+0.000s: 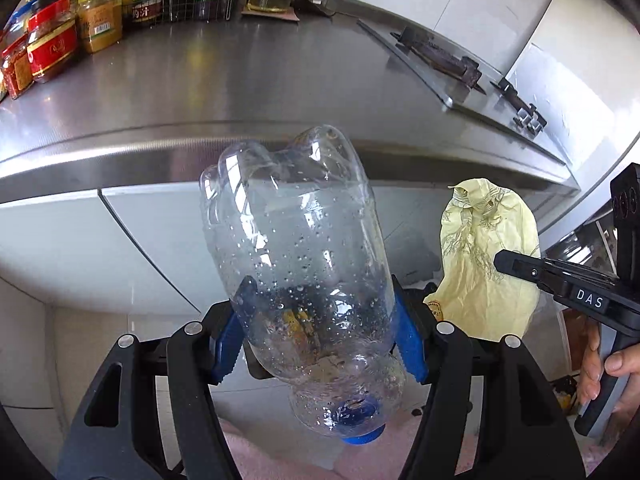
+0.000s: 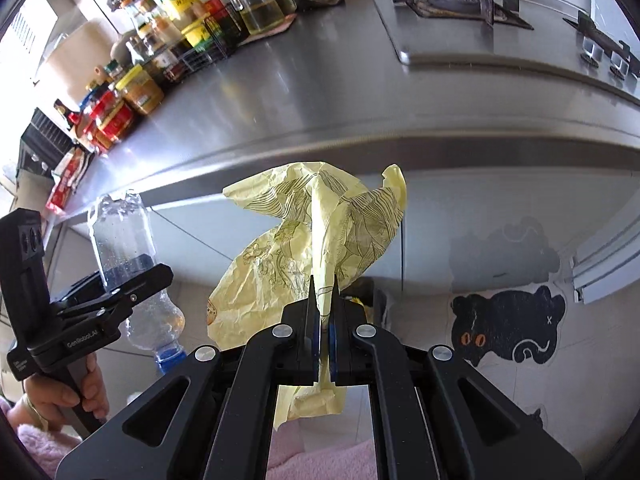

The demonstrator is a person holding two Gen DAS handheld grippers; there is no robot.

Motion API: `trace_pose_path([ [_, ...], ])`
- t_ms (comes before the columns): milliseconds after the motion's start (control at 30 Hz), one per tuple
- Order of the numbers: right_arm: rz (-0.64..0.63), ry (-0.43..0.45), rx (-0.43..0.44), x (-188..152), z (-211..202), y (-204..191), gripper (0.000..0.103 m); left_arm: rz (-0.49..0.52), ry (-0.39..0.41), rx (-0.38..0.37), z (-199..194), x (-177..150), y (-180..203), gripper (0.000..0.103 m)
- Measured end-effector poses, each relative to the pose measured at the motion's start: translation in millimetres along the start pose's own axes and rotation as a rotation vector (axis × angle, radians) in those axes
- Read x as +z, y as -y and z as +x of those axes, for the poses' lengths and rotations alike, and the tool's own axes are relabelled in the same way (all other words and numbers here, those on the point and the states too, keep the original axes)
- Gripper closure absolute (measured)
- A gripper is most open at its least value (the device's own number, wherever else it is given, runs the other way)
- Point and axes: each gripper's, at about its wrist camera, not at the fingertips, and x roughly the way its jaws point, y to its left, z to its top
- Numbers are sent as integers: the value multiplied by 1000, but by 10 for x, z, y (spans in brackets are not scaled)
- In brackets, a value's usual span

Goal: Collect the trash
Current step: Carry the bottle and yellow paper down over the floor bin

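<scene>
My left gripper (image 1: 320, 320) is shut on a clear empty plastic bottle (image 1: 296, 240) with a blue cap, held base up in front of the steel counter edge. The bottle also shows in the right wrist view (image 2: 124, 240), with the left gripper (image 2: 132, 280) around it. My right gripper (image 2: 323, 292) is shut on a crumpled yellow printed paper wrapper (image 2: 312, 232), held in the air below the counter edge. In the left wrist view the wrapper (image 1: 484, 256) hangs to the right of the bottle, pinched by the right gripper (image 1: 504, 264).
A steel counter (image 1: 224, 80) runs across the top, with jars and sauce bottles (image 1: 96, 16) at the back left and a gas hob (image 1: 448, 60) at the right. White cabinet fronts (image 1: 100, 240) are below. A black cat sticker (image 2: 508, 320) is on the lower wall.
</scene>
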Motion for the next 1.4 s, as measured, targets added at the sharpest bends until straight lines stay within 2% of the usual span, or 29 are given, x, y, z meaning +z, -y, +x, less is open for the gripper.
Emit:
trace_pose_path([
  [167, 28, -112, -90, -254, 561, 146, 98, -14, -127, 13, 514, -325, -127, 42],
  [300, 34, -157, -142, -348, 991, 195, 98, -26, -187, 16, 919, -483, -229, 42],
  [433, 63, -194, -160, -410, 1428, 234, 98, -49, -245, 23, 1325, -600, -350, 42],
  [533, 62, -214, -174, -455, 1737, 232, 98, -29, -284, 37, 1611, -700, -411, 42],
  [833, 93, -291, -175, -548, 2502, 261, 98, -32, -373, 32, 2212, -966, -529, 43],
  [1100, 176, -335, -147, -602, 2964, 298, 98, -47, -431, -1, 2621, -1115, -656, 43],
  [1400, 255, -327, -97, -511, 3092, 385, 95, -66, -441, -18, 2743, -1101, -738, 42],
])
